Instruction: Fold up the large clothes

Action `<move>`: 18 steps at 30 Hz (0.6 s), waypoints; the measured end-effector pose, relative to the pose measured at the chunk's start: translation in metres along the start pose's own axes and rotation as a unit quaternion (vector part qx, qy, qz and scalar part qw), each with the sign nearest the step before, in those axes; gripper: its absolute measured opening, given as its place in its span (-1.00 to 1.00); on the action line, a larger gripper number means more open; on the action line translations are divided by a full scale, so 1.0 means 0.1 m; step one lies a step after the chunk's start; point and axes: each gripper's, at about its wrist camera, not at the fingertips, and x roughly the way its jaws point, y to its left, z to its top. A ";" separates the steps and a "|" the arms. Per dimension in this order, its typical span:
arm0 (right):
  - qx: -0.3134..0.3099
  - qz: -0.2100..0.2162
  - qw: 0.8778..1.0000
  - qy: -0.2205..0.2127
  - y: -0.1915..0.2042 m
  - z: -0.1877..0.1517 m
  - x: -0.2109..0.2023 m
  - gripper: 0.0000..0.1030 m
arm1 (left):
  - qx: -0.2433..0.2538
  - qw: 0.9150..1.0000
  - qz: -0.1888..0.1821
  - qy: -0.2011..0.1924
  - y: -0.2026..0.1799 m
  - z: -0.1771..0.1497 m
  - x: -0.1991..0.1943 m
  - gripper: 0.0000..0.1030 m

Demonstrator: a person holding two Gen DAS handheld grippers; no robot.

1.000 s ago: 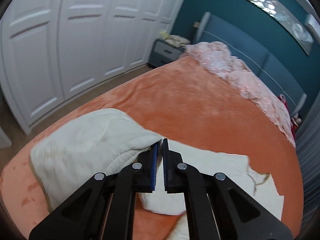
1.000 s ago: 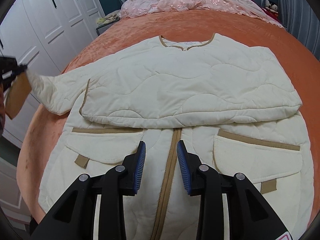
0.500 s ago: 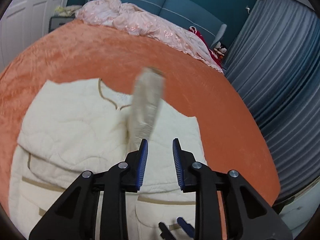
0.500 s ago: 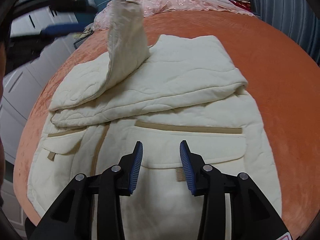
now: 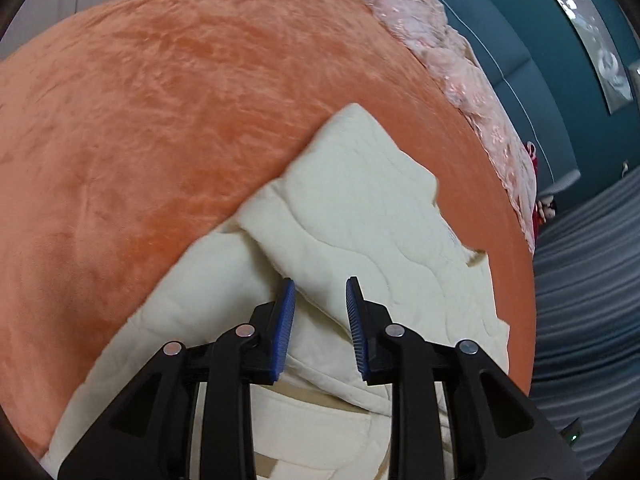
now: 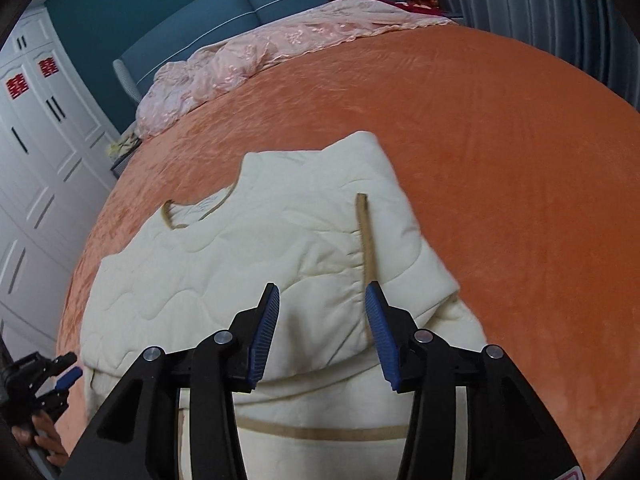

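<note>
Cream quilted jacket [image 6: 280, 264] lies on the orange plush bedspread [image 6: 500, 152], sleeves folded across its body.
Wavy stitching, tan trim at the neckline and cuff. Left gripper [image 5: 320, 312] hovers over the folded sleeve, blue ribbed pads spread, gripping nothing. Right gripper [image 6: 322, 320] above the cuff, jaws opening, empty; rumpled pink lace coverlet [image 6: 248, 60] beyond.

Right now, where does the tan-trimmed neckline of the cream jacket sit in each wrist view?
Left wrist: neckline at the jacket's right edge, mid-frame, trim barely visible.
Right wrist: neckline left of centre, above the jaws.
Shared landmark: pink lace bedding along the blue headboard.
</note>
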 end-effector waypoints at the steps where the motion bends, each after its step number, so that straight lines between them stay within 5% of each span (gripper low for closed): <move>1: 0.008 -0.011 1.000 0.001 -0.07 0.01 0.04 -0.09 | -0.015 1.000 0.001 0.000 0.10 0.04 0.03 -0.51; 5: 0.036 0.001 0.999 0.034 -0.24 -0.02 0.28 -0.14 | -0.089 0.995 -0.042 0.014 0.40 0.17 0.19 -0.51; 8: 0.015 0.029 0.998 0.050 -0.11 0.03 0.34 -0.83 | -0.120 0.991 -0.061 0.023 0.44 0.21 0.30 -0.52; 14: -0.063 0.106 0.990 -0.064 0.47 0.63 -0.46 -0.93 | -0.129 0.990 -0.053 0.031 0.36 0.35 0.36 -0.54; 18: -0.119 0.099 0.982 -0.109 0.62 0.74 -0.78 -0.94 | -0.084 0.996 -0.025 0.008 0.22 0.31 0.23 -0.73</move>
